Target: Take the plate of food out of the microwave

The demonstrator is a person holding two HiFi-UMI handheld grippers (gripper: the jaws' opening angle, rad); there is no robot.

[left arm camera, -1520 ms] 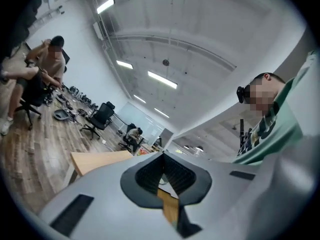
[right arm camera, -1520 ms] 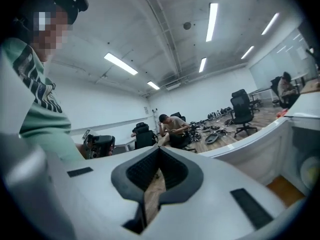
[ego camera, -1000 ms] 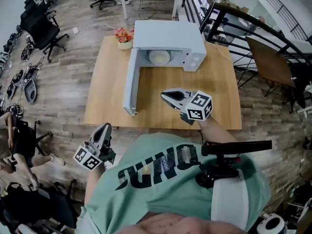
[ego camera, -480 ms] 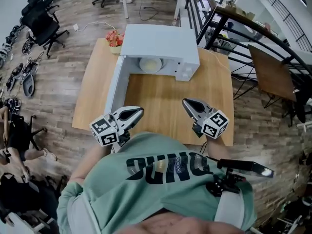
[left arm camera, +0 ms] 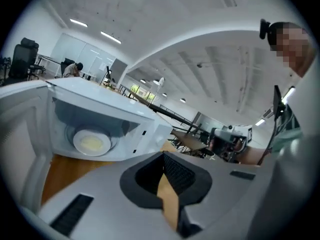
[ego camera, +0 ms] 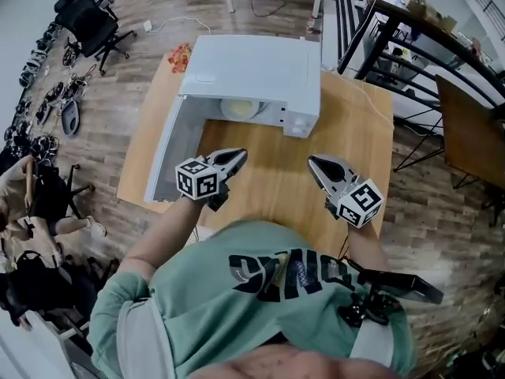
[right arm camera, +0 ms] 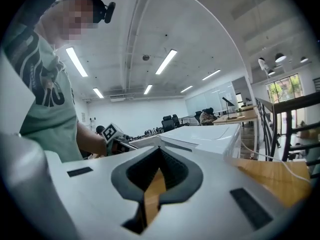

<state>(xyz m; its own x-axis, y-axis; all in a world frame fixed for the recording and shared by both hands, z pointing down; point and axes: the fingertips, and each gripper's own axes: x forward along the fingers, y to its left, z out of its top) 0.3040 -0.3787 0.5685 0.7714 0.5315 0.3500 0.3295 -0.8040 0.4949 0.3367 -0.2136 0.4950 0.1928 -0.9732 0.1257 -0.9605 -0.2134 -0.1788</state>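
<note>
— Up at the top centre of the head view, the boxy white microwave [ego camera: 252, 73] stands on the light wooden counter [ego camera: 272, 172], its door [ego camera: 167, 152] swung wide toward the left. What's in it?

— One round white plate of pale yellowish food [left arm camera: 92, 142], lying flat on the glass turntable, deep in the cavity. I see nothing else inside.

— And the tools?

— Left tool [ego camera: 237, 155] and right tool [ego camera: 314, 162] both hover over the counter at mid-frame, well short of the opening. Their jaws are pressed together, with nothing between them.

— So what might go wrong?

— Closed jaws can't take the rim; they'd have to part first. Going in, the left tool could knock the open door, or either could catch the cavity's edge. A thin rim pinched from one side may tilt and spill the food, I'd judge. A shallow bite could let the plate slip.

— Anything nearby?

— A small pot of red flowers [ego camera: 180, 56] at the upper left, just beside the microwave, off the likely path.
</note>
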